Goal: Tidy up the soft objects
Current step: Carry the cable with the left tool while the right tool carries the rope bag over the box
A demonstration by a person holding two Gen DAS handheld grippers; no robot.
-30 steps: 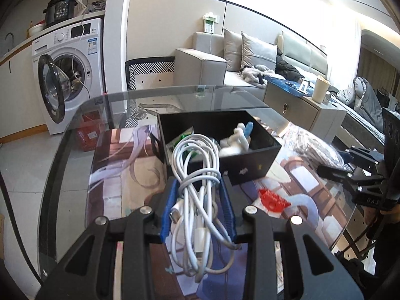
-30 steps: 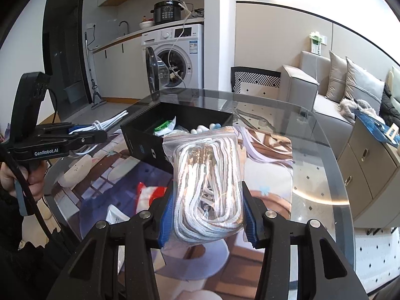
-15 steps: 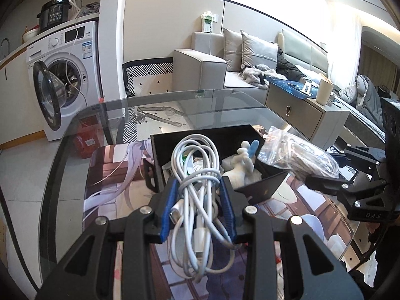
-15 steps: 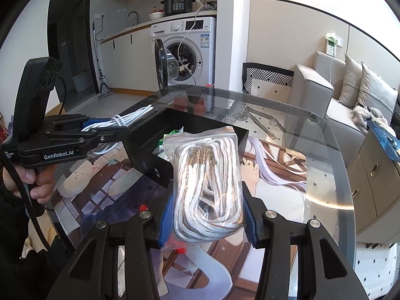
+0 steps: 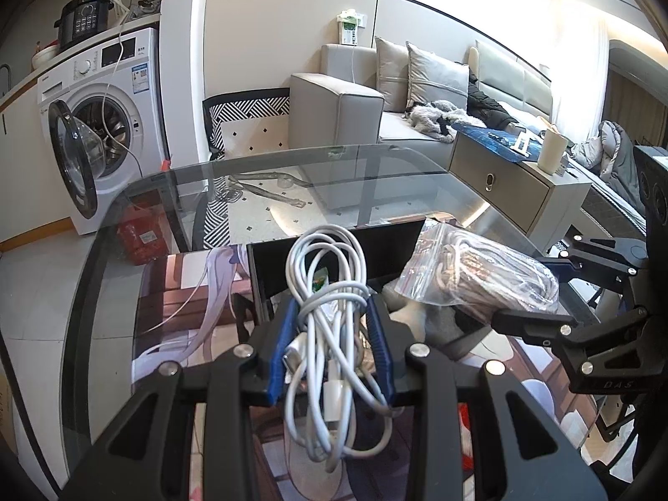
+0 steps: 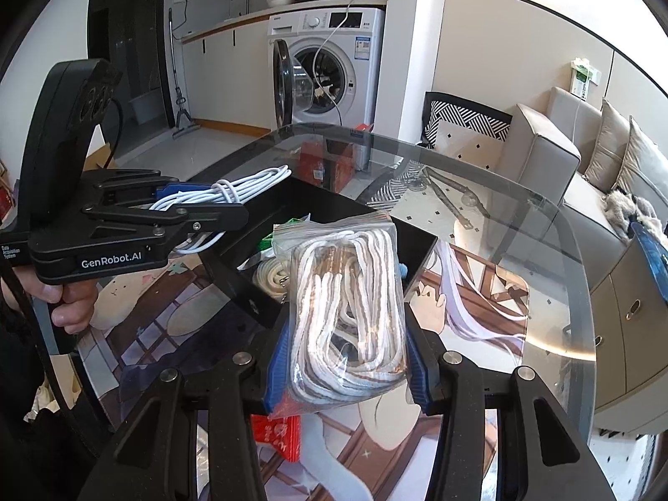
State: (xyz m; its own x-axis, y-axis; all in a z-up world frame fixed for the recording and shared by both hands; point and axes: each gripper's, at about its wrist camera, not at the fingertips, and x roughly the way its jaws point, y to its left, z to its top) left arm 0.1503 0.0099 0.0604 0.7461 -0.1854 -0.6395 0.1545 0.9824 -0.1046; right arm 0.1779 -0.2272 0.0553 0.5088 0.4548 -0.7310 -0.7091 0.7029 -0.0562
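Observation:
My left gripper [image 5: 332,340] is shut on a coiled white cable bundle [image 5: 330,292] and holds it over the near edge of the black box [image 5: 292,263]. My right gripper [image 6: 346,359] is shut on a clear zip bag of white rope [image 6: 346,304] and holds it over the box's [image 6: 250,292] right side. The left gripper with its cable [image 6: 234,192] shows at the left of the right wrist view. The bag [image 5: 480,275] shows at the right of the left wrist view. The box holds a cream rope coil [image 6: 271,277] and a green packet [image 6: 267,242].
The box stands on a round glass table [image 6: 522,217] with a printed mat [image 6: 480,292]. A red packet [image 6: 279,434] lies on the mat below my right gripper. A washing machine [image 6: 334,67], a sofa [image 5: 359,104] and a cabinet [image 5: 513,188] stand beyond the table.
Both grippers have moved in towards the black box with their loads. The cable bundle and the rope bag now hang over the box, closer to each other.

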